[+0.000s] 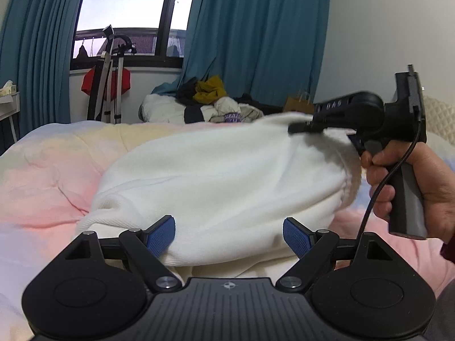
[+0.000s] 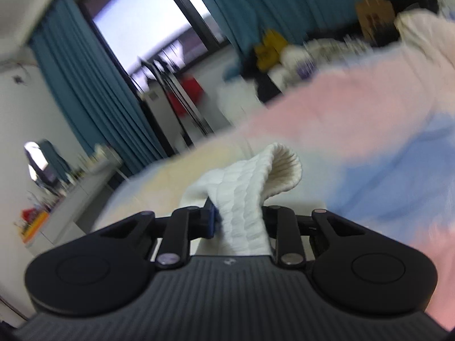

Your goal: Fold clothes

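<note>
A white knit sweater (image 1: 216,176) lies on a pastel pink, yellow and blue duvet (image 1: 42,176). My left gripper (image 1: 229,237) is open, and the sweater's ribbed near edge lies between its blue pads (image 1: 162,236) without being pinched. A hand holds my right gripper (image 1: 304,128) at the right, where it lifts the sweater's far right edge off the bed. In the blurred right wrist view, the right gripper (image 2: 239,216) is shut on a ribbed white fold of the sweater (image 2: 256,179), which sticks up past the fingers.
Beyond the bed lies a pile of clothes (image 1: 210,99), with a brown paper bag (image 1: 298,103) to its right. A rack with a red garment (image 1: 108,82) stands under the window between teal curtains (image 1: 256,28). A white desk (image 1: 8,105) sits at the left.
</note>
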